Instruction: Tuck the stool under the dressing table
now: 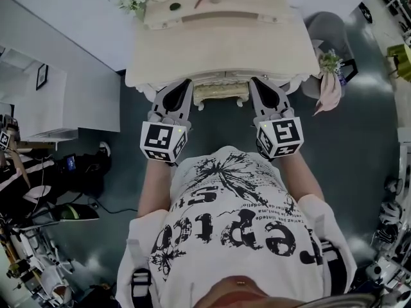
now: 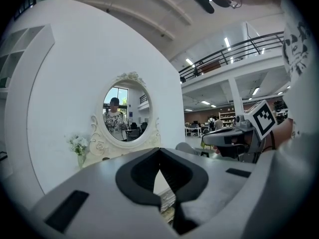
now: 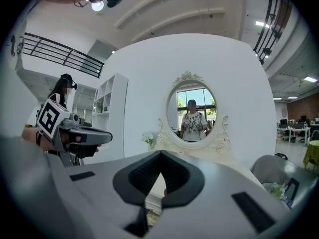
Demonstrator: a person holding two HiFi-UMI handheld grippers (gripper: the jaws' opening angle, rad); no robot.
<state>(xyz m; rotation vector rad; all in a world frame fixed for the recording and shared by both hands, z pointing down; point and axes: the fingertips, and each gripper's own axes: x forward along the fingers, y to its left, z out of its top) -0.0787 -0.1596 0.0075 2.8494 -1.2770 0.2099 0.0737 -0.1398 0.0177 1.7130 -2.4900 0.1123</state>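
The stool [image 1: 221, 94] stands almost fully under the dressing table [image 1: 160, 56]. Only a narrow cream part of its carved frame shows below the front edge of the table, in the middle, and the rest is hidden by the tabletop. The left gripper [image 1: 185, 83] and the right gripper [image 1: 255, 82] point toward the table, one on each side of this visible part and very near to it. It cannot be told from the head view if they touch it.

In the left gripper view the jaws of the left gripper [image 2: 159, 151] are pressed together at the tips with nothing between them. The right gripper view shows the same for the right gripper [image 3: 160, 153]. Behind both stands the oval mirror [image 3: 192, 114] of the table.

The task seems to be at its last step, the final push. The next move probably calls for a short, even push with both closed tips, so that the stool goes in straight and does not turn. The grippers must stay low enough not to hit the table edge.
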